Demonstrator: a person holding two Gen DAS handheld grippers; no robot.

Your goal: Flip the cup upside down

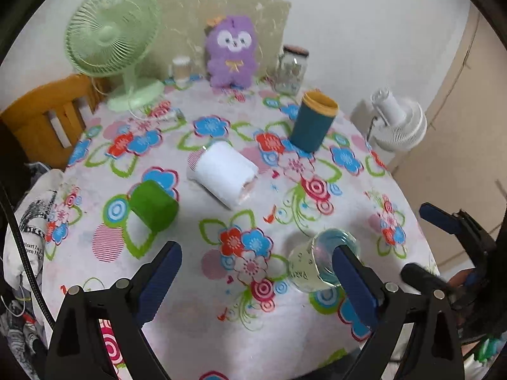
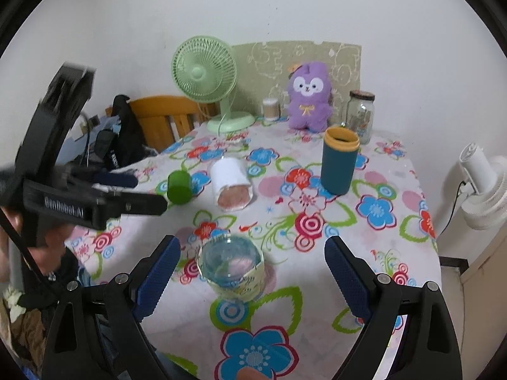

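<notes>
Cups crowd our worktop (image 2: 396, 228): glass cup (image 2: 230, 261) between our right gripper (image 2: 252, 274) fingers, spread wide; teal cup (image 2: 339, 161) at one o'clock; left gripper (image 1: 256, 285) wide too.

Both grippers wide open, nothing gripped. Right gripper (image 2: 250, 272) hovers straddling the glass cup (image 2: 231, 261), jaws clear of it. Left gripper (image 1: 256, 278) hovers left of the cup, blurred.

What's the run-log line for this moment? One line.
left tool: open | right tool: open, facing glass cup | cup: ungrasped
</notes>
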